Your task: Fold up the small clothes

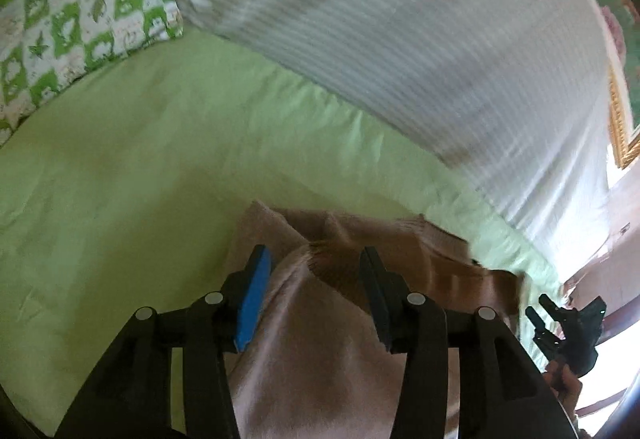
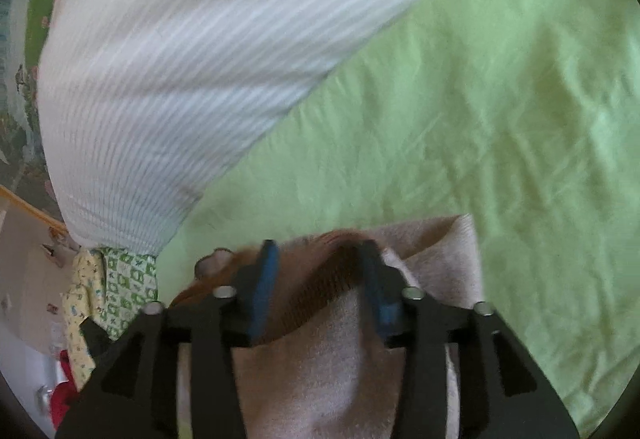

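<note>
Beige garment lies beneath both parted grippers, left and right.

One garment, one pillow, two grippers.

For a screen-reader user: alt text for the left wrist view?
The left gripper hangs open over a beige garment on a green sheet. A striped blanket lies beyond, a patterned pillow at top left.

The left gripper hangs with fingers apart over a beige garment on the green sheet.
</note>
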`<state>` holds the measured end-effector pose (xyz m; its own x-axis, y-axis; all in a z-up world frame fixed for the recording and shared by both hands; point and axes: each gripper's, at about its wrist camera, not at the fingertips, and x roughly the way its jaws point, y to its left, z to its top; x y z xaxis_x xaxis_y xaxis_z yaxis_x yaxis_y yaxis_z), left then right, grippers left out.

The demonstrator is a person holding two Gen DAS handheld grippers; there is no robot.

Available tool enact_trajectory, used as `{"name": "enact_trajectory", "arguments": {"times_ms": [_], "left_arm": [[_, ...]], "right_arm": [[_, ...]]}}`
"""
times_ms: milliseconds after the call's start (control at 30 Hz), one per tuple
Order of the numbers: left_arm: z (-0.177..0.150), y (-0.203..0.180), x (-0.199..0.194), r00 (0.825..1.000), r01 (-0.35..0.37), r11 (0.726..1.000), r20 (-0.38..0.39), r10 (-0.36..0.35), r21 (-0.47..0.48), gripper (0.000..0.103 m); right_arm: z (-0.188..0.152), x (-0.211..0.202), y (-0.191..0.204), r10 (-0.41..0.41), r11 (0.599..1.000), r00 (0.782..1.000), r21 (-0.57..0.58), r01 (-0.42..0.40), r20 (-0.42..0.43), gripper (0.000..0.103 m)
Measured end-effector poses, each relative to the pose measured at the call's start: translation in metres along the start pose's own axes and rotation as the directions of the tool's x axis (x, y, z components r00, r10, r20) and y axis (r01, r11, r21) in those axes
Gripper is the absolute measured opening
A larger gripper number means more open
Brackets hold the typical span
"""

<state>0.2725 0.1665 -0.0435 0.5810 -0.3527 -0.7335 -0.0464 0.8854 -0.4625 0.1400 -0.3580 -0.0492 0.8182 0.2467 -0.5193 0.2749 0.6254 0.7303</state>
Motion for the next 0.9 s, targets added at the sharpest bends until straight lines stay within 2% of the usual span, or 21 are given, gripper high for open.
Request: {"name": "enact_trajectory", "arguments": {"times_ms": [133,233,333,500,567,633,667,733,833,900], "left_arm": [[-0.016,-0.015,-0.014,0.998,0.046,0.998,-0.038,-0.045,0.050,0.048],[-0.040,-0.040,-0.014,0.988,0.120,0.984,-0.113,-0.105,0.132,0.049],[-0.070,-0.077,-0.004,0.961,0.218,0.948,-0.219,-0.167,0.231,0.049],[-0.100,-0.118,0.014,0.926,0.307,0.883,-0.324,-0.192,0.355,0.049],[-0.105,-0.124,0.025,0.920,0.311,0.870,-0.350,-0.175,0.382,0.050],[-0.107,-0.124,0.041,0.925,0.272,0.869,-0.362,-0.117,0.414,0.049],[-0.106,-0.123,0.051,0.928,0.243,0.870,-0.364,-0.080,0.429,0.047],[-0.102,-0.120,0.063,0.929,0.223,0.873,-0.367,-0.055,0.434,0.041],[-0.088,-0.111,0.075,0.931,0.202,0.888,-0.362,-0.044,0.412,0.029],[-0.073,-0.105,0.075,0.939,0.203,0.901,-0.338,-0.067,0.383,0.029]], "right_arm": [[-0.008,-0.017,0.010,0.025,0.999,1.000,-0.030,-0.025,0.002,0.048],[-0.026,-0.021,0.028,0.052,0.993,0.998,-0.107,-0.056,-0.037,0.048],[-0.049,-0.013,0.052,0.090,0.975,0.989,-0.194,-0.112,-0.117,0.048],[-0.087,0.015,0.086,0.085,0.914,0.958,-0.362,-0.185,-0.275,0.048],[-0.095,0.025,0.088,0.077,0.897,0.944,-0.391,-0.206,-0.320,0.048],[-0.098,0.039,0.086,0.049,0.890,0.930,-0.407,-0.207,-0.365,0.048],[-0.098,0.048,0.085,0.020,0.886,0.924,-0.422,-0.193,-0.382,0.048],[-0.099,0.065,0.083,-0.039,0.874,0.916,-0.458,-0.162,-0.398,0.048],[-0.089,0.089,0.073,-0.107,0.880,0.924,-0.467,-0.083,-0.366,0.044],[-0.073,0.097,0.062,-0.097,0.904,0.941,-0.424,-0.053,-0.325,0.037]]}}
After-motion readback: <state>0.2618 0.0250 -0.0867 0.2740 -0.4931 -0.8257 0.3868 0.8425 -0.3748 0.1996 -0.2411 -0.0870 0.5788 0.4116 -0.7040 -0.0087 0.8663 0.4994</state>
